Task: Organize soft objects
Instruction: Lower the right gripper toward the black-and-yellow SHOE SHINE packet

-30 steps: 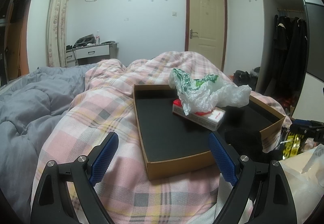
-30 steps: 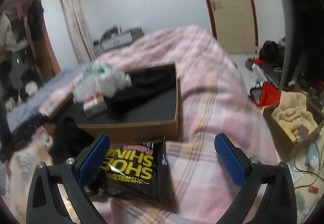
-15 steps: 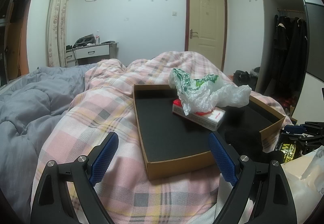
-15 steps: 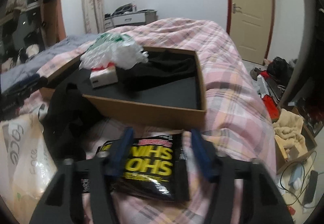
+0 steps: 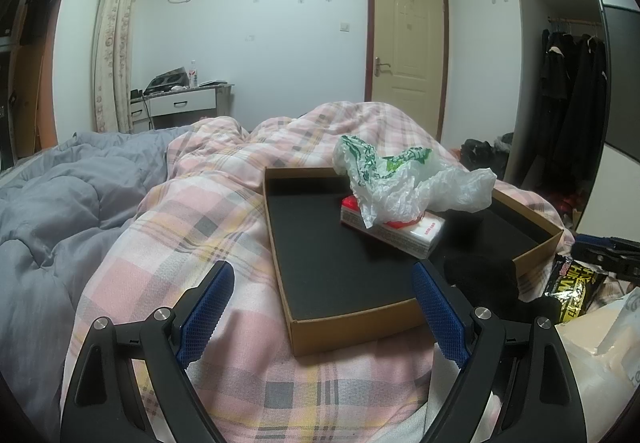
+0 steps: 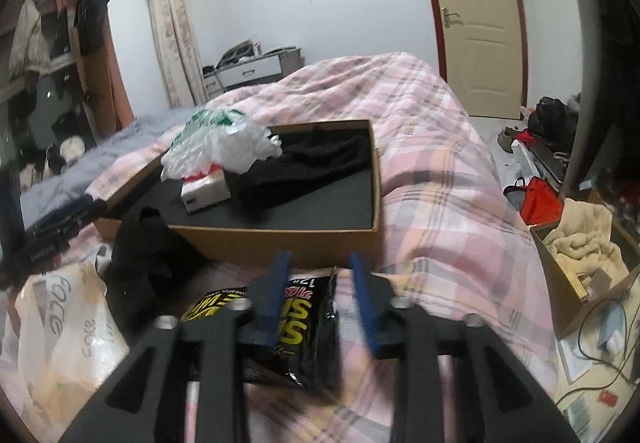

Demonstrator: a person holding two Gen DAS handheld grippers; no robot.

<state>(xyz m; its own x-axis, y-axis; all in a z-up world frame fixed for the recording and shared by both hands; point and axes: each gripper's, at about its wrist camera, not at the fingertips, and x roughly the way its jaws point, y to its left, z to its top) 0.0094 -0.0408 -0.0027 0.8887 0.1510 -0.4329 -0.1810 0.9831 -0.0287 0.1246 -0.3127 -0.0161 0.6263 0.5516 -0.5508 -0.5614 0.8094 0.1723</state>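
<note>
A shallow cardboard box [image 5: 352, 327] with a black liner lies on the pink plaid quilt. It holds a tissue pack [image 5: 394, 229], a crumpled white-green plastic bag [image 5: 404, 179] and a black garment [image 6: 304, 167]. A black-yellow "SHOE SHINE" packet [image 6: 296, 335] lies on the quilt before the box; it also shows in the left wrist view [image 5: 574, 293]. My right gripper [image 6: 320, 295] is half closed, its fingers either side of the packet's right part, not pressing it. My left gripper [image 5: 320, 307] is open and empty, near the box's corner.
Another black garment [image 6: 148, 267] hangs over the box's near wall. A white "face" bag [image 6: 64, 331] lies left of the packet. A grey duvet [image 5: 52, 211] covers the left of the bed. A floor box with a cream towel [image 6: 584, 247] stands at the right.
My right gripper has narrowed from wide open to half closed and moved down over the shoe-shine packet. The left gripper has not moved.
</note>
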